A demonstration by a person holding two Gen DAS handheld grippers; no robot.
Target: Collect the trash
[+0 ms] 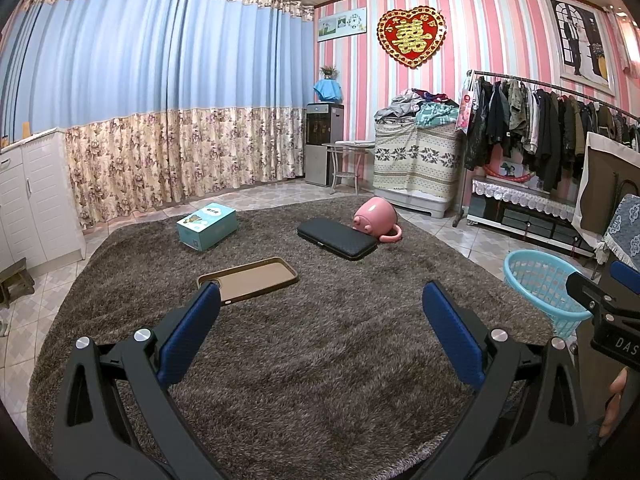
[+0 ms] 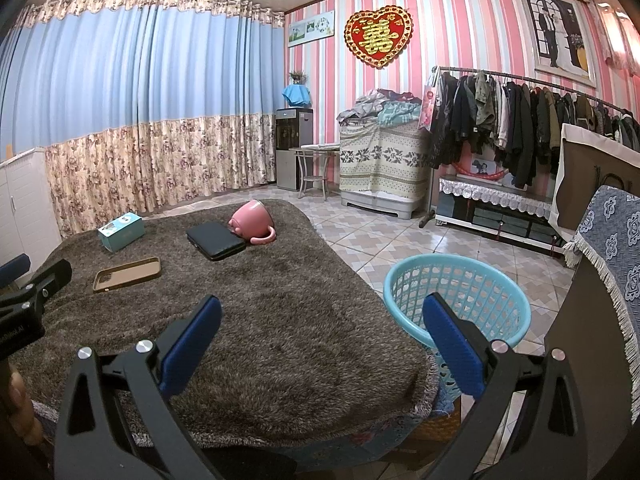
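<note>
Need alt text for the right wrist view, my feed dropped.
The open right tool hangs over a brown shaggy rug, holding nothing, with an empty light blue basket on the tiled floor just off the rug's right edge. Farther back on the rug lie a brown phone case, a teal box, a black case and a tipped pink mug.

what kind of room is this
Most likely a lived-in bedroom or living room in a home. A long metal rack of hanging coats lines the pink striped wall, a red heart-shaped wedding ornament hangs above, and a shaggy brown rug covers the surface in front.
</note>
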